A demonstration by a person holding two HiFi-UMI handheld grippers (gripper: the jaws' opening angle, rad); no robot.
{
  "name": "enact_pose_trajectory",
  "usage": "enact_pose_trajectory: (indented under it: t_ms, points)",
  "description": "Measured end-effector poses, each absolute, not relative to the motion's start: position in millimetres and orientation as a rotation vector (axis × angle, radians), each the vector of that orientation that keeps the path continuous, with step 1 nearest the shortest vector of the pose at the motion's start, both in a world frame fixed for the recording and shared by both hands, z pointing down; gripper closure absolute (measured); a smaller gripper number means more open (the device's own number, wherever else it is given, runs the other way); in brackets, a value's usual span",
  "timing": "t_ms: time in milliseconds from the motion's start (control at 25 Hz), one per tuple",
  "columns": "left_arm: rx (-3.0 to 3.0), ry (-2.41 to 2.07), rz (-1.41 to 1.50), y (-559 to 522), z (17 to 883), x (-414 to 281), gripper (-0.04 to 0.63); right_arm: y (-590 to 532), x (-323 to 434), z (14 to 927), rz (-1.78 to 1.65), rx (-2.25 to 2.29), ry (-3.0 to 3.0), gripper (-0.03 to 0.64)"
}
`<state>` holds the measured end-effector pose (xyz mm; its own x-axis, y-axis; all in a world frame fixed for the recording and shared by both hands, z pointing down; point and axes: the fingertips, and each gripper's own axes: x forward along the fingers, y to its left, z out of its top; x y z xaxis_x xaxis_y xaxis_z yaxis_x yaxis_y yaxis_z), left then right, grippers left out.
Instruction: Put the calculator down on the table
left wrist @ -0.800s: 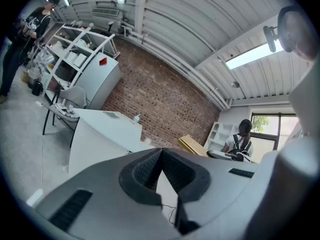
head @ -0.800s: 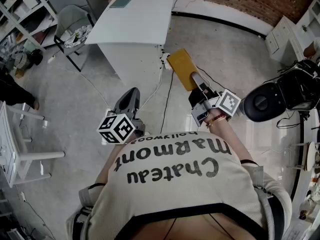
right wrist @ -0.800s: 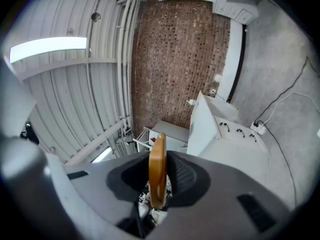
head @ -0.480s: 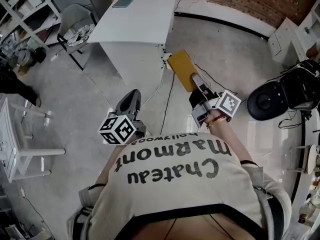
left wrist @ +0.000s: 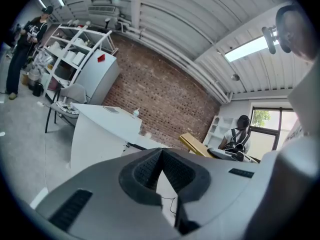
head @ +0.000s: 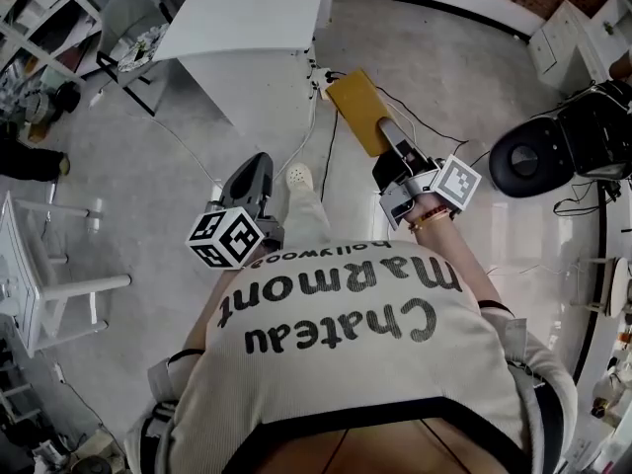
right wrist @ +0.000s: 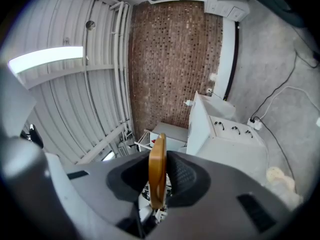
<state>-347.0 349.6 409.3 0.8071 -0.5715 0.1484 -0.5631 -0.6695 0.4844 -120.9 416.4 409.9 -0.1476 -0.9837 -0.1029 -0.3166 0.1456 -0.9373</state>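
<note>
Two grippers are held out in front of the person, both about level. The right gripper is clamped on the bottom end of the yellow calculator, which sits edge-on between its ribbed pads. The calculator is in the air over the grey floor, well short of the white table. The left gripper has its jaws closed together, with nothing between them.

Mustard-yellow calculator, white table, pale shirt with dark lettering, seemingly reddish-brown brick wall.
</note>
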Motion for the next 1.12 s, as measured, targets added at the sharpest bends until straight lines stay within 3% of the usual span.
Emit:
enact_pose_trajectory:
  t_ms: [520, 1120]
  points:
    - [2.483, -0.707, -0.004, 275.7, 420.3, -245.4, 0.594, 370.9, -40.3, 418.3, -1.02, -1.319, 1.539, 0.528]
    - [2.478, -0.69, -0.065, 68.4, 395.6, -117.8, 0.594, 173.9, 75.9, 395.5, -1.029, -1.354, 1.566, 0.528]
